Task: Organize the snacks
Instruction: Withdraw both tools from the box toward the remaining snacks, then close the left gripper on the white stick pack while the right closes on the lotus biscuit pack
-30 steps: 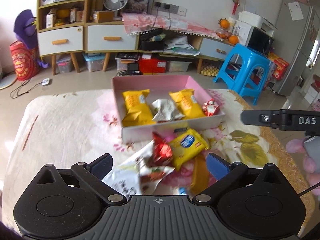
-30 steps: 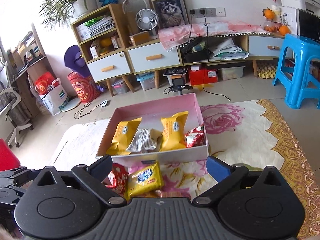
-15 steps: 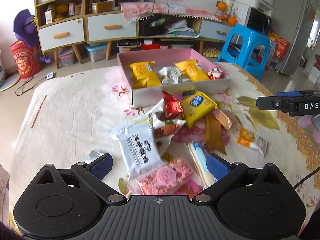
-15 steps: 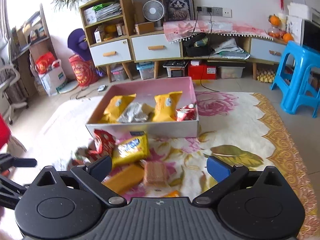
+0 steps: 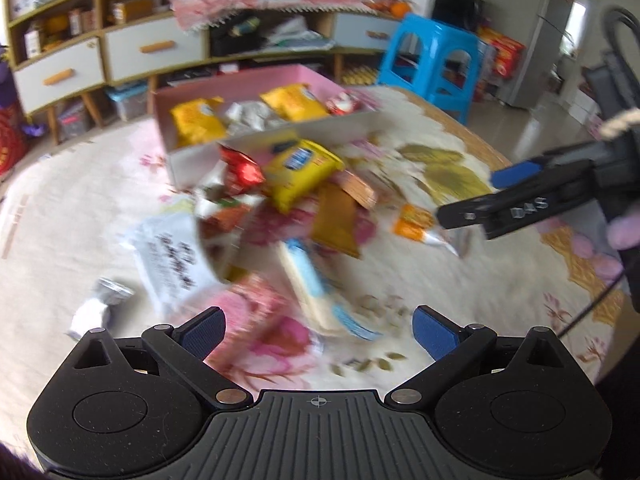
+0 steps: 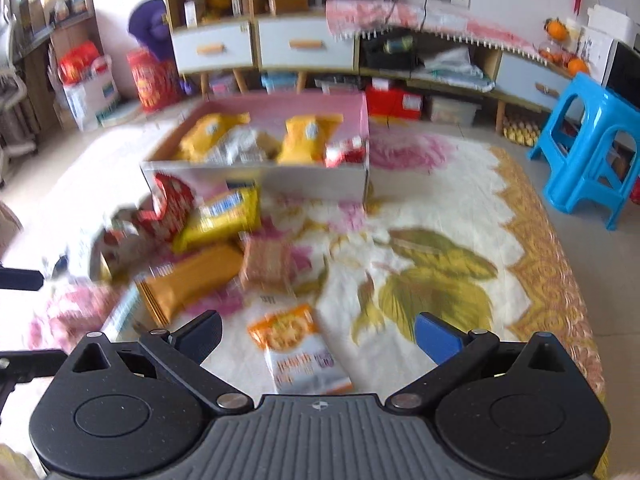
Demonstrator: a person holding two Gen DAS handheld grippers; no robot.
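Note:
A pink box [image 5: 256, 84] [image 6: 280, 110] on a floral cloth holds two yellow packets, a silver packet and a small red one. Loose snacks lie in front of it: a yellow packet [image 5: 300, 172] [image 6: 224, 212], a red packet [image 5: 240, 170] [image 6: 170, 202], a white packet [image 5: 172, 256], a pink packet [image 5: 260, 312] and an orange-and-white packet [image 6: 298, 346]. My left gripper [image 5: 318, 330] is open above the pink packet with nothing between its fingers. My right gripper [image 6: 318, 338] is open over the orange-and-white packet; its arm [image 5: 520, 208] shows in the left wrist view.
A small silver wrapper [image 5: 100, 300] lies at the left. A brown packet [image 6: 192, 280] and a tan cracker pack [image 6: 266, 264] sit mid-pile. Behind the table stand a blue stool [image 6: 588, 152] and low cabinets [image 6: 304, 44]. Both views are motion-blurred.
Both grippers have pulled back and tilted down, so more loose snacks show. The right gripper now hangs over the orange-and-white packet. Both stayed open.

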